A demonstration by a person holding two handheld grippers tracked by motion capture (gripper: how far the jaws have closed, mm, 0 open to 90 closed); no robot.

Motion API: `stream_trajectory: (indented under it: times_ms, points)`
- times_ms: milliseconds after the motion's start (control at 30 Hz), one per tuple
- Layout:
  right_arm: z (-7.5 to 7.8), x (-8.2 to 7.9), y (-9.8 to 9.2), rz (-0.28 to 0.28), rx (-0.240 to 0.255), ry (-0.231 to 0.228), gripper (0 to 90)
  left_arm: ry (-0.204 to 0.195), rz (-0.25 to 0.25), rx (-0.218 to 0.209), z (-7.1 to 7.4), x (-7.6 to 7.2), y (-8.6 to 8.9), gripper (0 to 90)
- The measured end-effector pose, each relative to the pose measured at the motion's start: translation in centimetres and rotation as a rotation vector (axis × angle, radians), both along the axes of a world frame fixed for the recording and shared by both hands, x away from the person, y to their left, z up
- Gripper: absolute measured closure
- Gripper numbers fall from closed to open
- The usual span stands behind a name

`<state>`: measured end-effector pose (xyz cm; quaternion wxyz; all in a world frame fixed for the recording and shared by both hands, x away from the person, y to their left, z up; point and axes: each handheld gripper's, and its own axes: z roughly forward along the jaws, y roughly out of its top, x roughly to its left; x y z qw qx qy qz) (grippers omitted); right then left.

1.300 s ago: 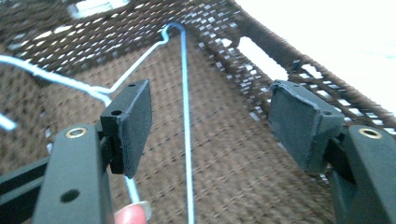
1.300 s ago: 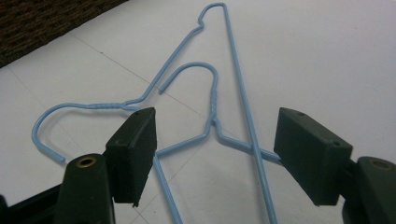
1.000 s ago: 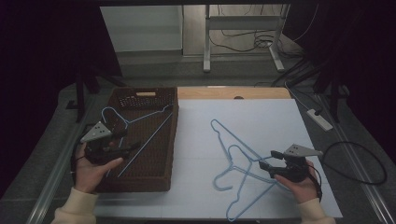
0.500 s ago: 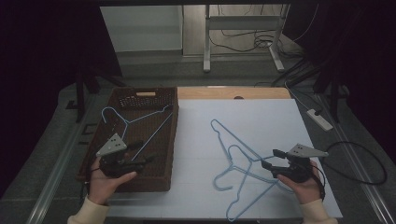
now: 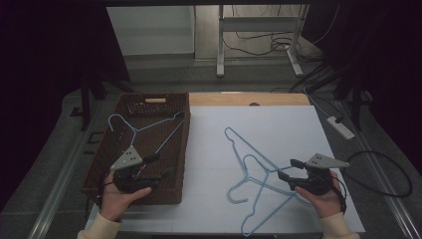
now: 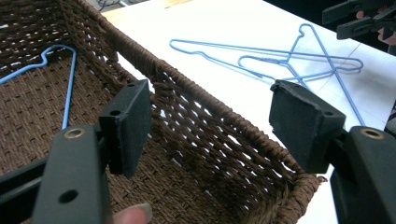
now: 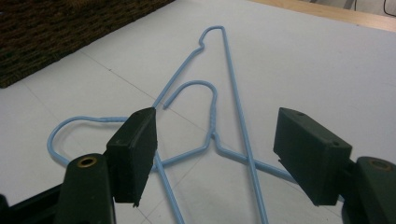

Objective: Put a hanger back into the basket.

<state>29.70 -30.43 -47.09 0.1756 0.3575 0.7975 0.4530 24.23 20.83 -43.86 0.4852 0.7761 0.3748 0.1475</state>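
A brown wicker basket (image 5: 181, 149) stands at the table's left with one blue wire hanger (image 5: 142, 129) lying in it. Two more blue hangers (image 5: 254, 169) lie crossed on the white sheet (image 5: 278, 124) to its right. My left gripper (image 5: 160, 167) hovers open over the basket's near end, empty; in its own view the left gripper (image 6: 210, 107) frames the basket wall (image 6: 219, 121), with the basket's hanger (image 6: 70, 79) to the left. My right gripper (image 5: 287, 169) is open just right of the crossed hangers; in its own view the right gripper (image 7: 215, 144) has their wires (image 7: 233, 93) running under the gap, not gripped.
A bare wooden strip (image 5: 249, 98) edges the table's far side. A white power strip (image 5: 341, 127) and a black cable loop (image 5: 388, 169) lie on the floor to the right. Metal frame legs (image 5: 219, 50) stand beyond the table.
My left gripper has moved from the basket's left side toward its near end and a little lower. The right gripper and all the hangers have stayed put.
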Motion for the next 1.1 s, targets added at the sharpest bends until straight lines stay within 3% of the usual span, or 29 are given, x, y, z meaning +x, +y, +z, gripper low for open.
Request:
stream_trajectory:
  times_ms: [567,767,967,1100]
  points:
    - [0.9,-0.2,1.6,0.052,-0.061,0.005,30.2,-0.001,-0.017,0.000,-0.1,-0.4,-0.7,30.9]
    - [1.0,0.1,2.3,0.082,-0.104,0.007,30.3,0.005,-0.023,0.004,-0.5,-0.4,-0.6,31.0]
    - [1.2,0.7,3.3,0.124,-0.151,0.023,29.6,0.000,-0.016,0.004,-0.4,-0.5,-0.3,31.0]
    - [1.7,1.5,3.9,0.184,-0.192,0.050,28.9,0.004,-0.007,-0.001,-0.5,-0.5,0.0,31.1]
